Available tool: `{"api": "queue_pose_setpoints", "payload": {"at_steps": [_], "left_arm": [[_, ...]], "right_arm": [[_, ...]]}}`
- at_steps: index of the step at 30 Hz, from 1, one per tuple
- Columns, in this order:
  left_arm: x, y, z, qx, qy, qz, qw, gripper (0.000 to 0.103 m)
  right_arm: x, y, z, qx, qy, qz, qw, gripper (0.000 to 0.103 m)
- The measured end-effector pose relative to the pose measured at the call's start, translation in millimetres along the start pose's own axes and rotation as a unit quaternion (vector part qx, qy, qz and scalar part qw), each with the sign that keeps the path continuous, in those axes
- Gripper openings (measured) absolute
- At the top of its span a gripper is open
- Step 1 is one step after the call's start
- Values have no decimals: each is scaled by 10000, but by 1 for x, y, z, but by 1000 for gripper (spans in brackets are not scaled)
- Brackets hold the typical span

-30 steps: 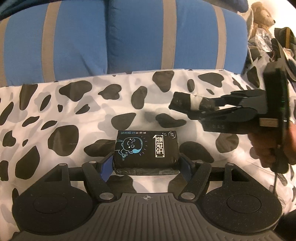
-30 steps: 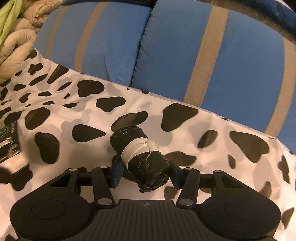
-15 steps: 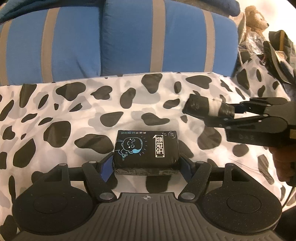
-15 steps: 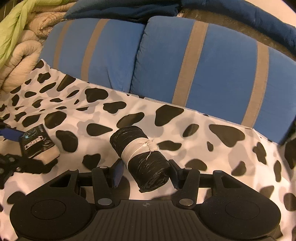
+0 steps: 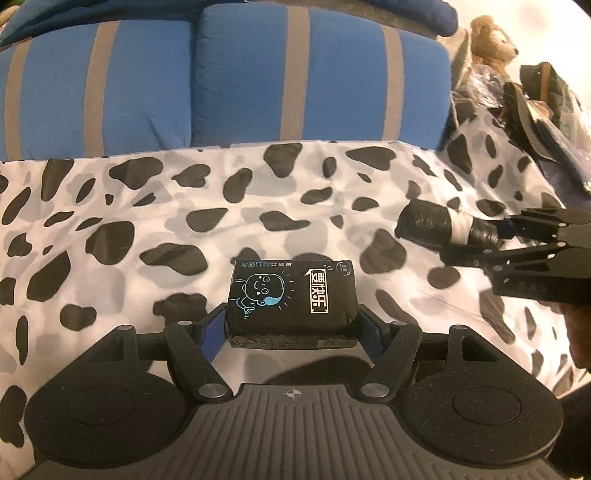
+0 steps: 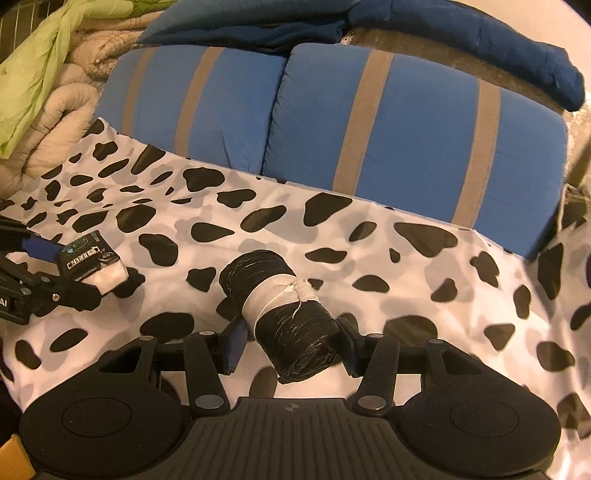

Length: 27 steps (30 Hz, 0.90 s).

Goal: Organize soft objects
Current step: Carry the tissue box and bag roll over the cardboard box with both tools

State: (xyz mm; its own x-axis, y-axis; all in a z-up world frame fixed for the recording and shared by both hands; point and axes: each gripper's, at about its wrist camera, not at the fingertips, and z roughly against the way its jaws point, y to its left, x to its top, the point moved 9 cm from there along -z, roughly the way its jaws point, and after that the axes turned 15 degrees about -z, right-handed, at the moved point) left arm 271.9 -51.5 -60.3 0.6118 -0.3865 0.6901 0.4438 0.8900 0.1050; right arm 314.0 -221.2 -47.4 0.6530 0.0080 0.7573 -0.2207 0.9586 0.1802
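Note:
My left gripper (image 5: 291, 321) is shut on a black tissue pack (image 5: 291, 299) with a blue cartoon face and white print, held above the cow-print sheet (image 5: 147, 229). My right gripper (image 6: 288, 336) is shut on a black plastic roll (image 6: 280, 306) tied with a white band, also held over the sheet. In the left wrist view the roll (image 5: 428, 221) and right gripper (image 5: 495, 232) are at the right. In the right wrist view the tissue pack (image 6: 90, 260) and left gripper (image 6: 70, 273) are at the left.
Two blue cushions with grey stripes (image 5: 221, 81) stand behind the sheet. A brown teddy bear (image 5: 491, 40) and dark bags (image 5: 535, 103) lie at the far right. Beige and green quilts (image 6: 44, 92) are piled at the left, with a navy blanket (image 6: 443, 33) on top of the cushions.
Both grippers have drawn back and risen from the sheet with their objects held. In the left wrist view the right gripper and roll have shifted right and away.

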Motion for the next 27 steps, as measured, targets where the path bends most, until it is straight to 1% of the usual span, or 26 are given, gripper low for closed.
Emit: {"api": "queue_pose_setpoints", "payload": {"at_steps": [8, 15, 23, 27], "left_arm": [[-14, -20, 15, -69, -2, -74, 9999, 70], [-26, -37, 31, -138, -37, -34, 9999, 70], [-45, -52, 50, -132, 1, -84, 9999, 70], [-53, -56, 58, -110, 8, -22, 9999, 70]], "right_arm": [[-19, -13, 37, -54, -20, -140, 9999, 54], [-34, -19, 65, -31, -22, -270, 9996, 54], [-54, -1, 96, 96, -8, -291, 9995, 54], [-64, 9, 110, 162, 29, -352, 9992, 54]]}}
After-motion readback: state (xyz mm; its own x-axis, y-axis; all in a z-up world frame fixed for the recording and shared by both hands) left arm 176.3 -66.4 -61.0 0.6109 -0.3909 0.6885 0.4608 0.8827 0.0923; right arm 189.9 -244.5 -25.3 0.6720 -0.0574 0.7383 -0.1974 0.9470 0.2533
